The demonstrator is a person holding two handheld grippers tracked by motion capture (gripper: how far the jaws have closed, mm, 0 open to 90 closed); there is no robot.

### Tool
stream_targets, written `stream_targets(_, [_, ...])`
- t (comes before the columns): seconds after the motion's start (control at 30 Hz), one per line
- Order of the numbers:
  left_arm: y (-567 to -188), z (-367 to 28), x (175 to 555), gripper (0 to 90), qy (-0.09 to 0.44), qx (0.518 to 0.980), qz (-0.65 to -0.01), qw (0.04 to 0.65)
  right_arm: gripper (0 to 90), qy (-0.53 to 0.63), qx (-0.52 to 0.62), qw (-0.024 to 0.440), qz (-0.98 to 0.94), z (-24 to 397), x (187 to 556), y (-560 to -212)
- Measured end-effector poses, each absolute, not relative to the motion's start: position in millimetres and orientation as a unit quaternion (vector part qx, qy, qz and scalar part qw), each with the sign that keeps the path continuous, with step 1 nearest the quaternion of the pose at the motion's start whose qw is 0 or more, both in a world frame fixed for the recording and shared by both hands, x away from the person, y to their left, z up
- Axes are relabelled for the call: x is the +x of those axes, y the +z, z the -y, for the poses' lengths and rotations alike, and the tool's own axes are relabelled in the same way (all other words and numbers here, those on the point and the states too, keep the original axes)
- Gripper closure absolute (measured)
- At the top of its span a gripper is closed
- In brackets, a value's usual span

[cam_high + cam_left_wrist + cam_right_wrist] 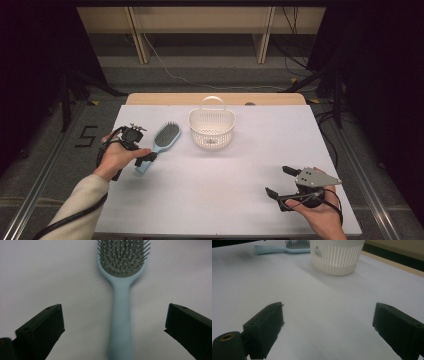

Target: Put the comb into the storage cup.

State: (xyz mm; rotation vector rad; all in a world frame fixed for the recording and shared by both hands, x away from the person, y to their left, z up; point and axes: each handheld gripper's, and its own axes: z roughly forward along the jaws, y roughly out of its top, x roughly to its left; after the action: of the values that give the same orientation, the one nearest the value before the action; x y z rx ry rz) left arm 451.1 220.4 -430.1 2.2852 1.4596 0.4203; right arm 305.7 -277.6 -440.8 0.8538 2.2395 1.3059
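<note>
Lying bristles-up on the white table (pixel 210 190), the pale-blue plastic hairbrush (pixel 121 315) has its handle between the left gripper's (pixel 113 327) wide-spread jaws, ready for grasping, while the right gripper (pixel 328 325) waits agape facing the white slotted plastic basket (pixel 337 257).

left gripper (pixel 145 161) over hairbrush (pixel 161 143) handle | basket (pixel 212 127) beside brush | right gripper (pixel 281 182) apart
</note>
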Motion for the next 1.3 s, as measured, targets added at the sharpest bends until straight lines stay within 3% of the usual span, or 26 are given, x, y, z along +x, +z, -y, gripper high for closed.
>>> stream_targets(0.23, [-438,-213,481,0.0,0.125,0.828,-0.526,0.146,10.3,0.469,0.305,0.205,-0.803,278,305,-440])
stream_targets(0.47, [-454,-207,491,0.8,0.093,0.831,-0.529,0.147,10.3,0.469,0.304,0.205,-0.803,278,305,-440])
stream_targets(0.67, [-458,-203,494,13.3,0.097,0.827,-0.540,0.127,10.3,0.469,0.303,0.205,-0.804,278,305,-440])
stream_targets(1.0, [-464,-199,498,17.8,0.076,0.823,-0.550,0.121,10.3,0.468,0.303,0.206,-0.804,277,305,-440])
stream_targets(1.3, [-466,-195,499,30.2,0.062,0.828,-0.545,0.114,10.3,0.469,0.303,0.206,-0.804,277,305,-440])
